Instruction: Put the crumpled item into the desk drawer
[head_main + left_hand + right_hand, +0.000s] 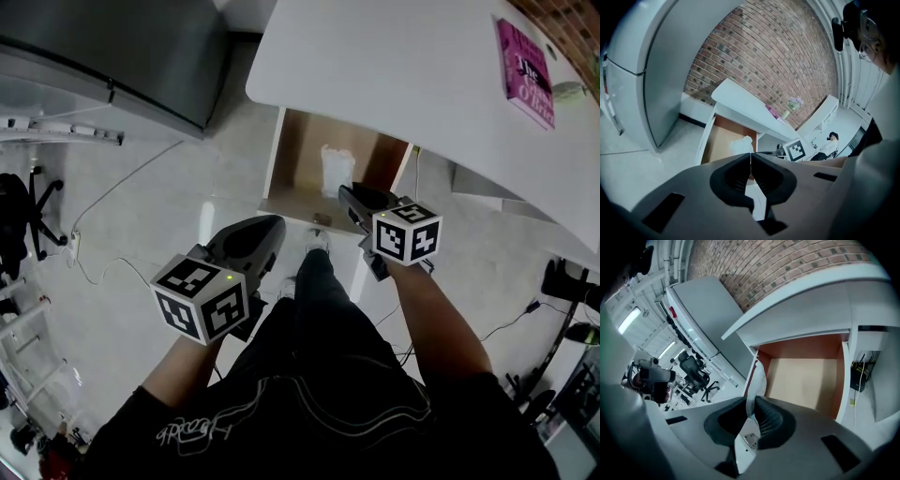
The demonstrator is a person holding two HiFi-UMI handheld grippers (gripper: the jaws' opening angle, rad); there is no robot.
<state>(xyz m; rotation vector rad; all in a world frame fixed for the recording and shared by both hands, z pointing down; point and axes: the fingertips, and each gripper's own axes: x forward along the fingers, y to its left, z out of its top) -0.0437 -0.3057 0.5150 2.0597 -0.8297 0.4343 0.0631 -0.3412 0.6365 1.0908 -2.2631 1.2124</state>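
The desk drawer (298, 150) stands pulled out under the white desk (394, 66), showing its brown inside (806, 376). My right gripper (346, 193) is at the drawer's front right, shut on a white crumpled item (336, 166). In the right gripper view the item (758, 378) sticks up thin from between the closed jaws (751, 401), over the drawer's left side. My left gripper (269, 228) hangs lower left of the drawer, over the floor. Its jaws (750, 158) are shut with nothing in them, and the item (741, 144) shows beyond them against the drawer (719, 140).
A pink book (527, 70) lies on the desk's far right. A large grey cabinet (122, 47) stands to the left of the desk. An office chair (23, 211) and floor cables (122, 192) are at the left. The person's legs (319, 309) stand before the drawer.
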